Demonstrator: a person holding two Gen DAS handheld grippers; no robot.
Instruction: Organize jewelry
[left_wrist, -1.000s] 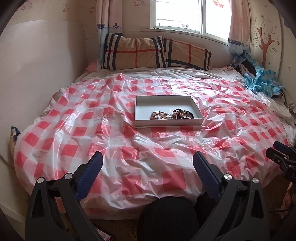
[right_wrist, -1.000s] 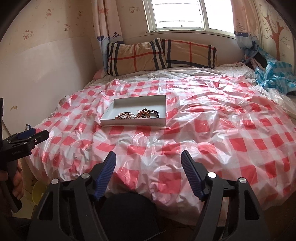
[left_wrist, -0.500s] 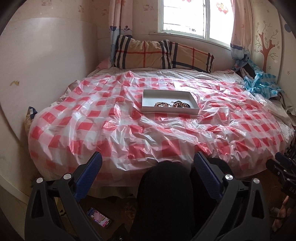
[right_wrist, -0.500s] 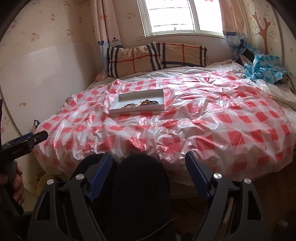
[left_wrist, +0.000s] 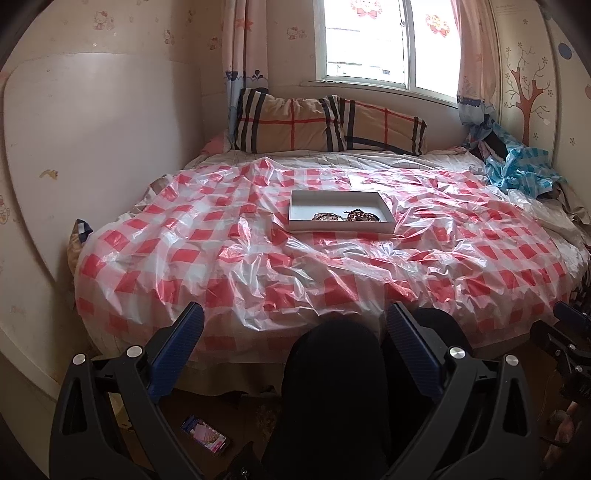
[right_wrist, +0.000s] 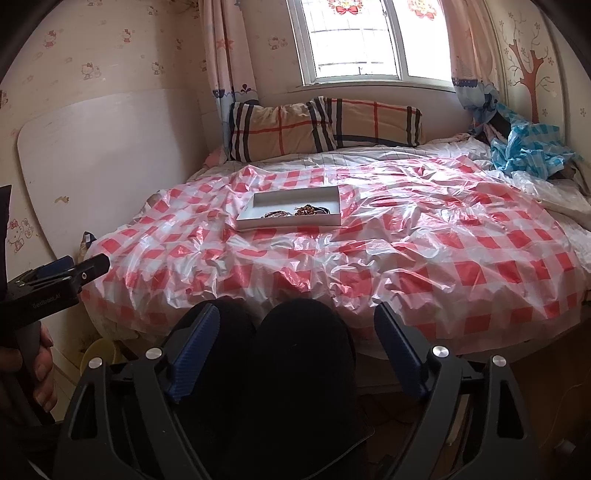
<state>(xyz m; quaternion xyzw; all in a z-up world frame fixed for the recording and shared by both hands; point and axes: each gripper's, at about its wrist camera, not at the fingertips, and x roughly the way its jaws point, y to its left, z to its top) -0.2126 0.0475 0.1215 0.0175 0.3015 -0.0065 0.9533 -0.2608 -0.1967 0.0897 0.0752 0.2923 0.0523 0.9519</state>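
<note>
Hanging low in front of the bed with nothing between their blue pads, both tools are empty: the left gripper (left_wrist: 295, 328) has its fingers spread wide, and the right gripper (right_wrist: 297, 326) is opening its jaws further at this moment, which reads as a hand with no load to mind. Directly beneath each pair of fingers sit the person's dark-clad knees (right_wrist: 303, 354), so the grippers are held over the lap, well apart from anything to grasp; the left tool's handle shows at the edge of the right view, gripped by a hand (right_wrist: 35, 373). Beyond the knees comes the bed edge, draped in a crinkled red-and-white checked plastic sheet (left_wrist: 332, 280), probably laid there to give a clean, wipeable working surface. Near the middle of that sheet lies a shallow white box (left_wrist: 295, 206), and the jewelry (left_wrist: 347, 216) is gathered in a small tangle along its near wall, bracelets or beaded strands as far as I can tell. With every piece inside the box and none loose on the sheet, the sorting looks done. Behind stand plaid pillows (left_wrist: 325, 123) under the window.
</note>
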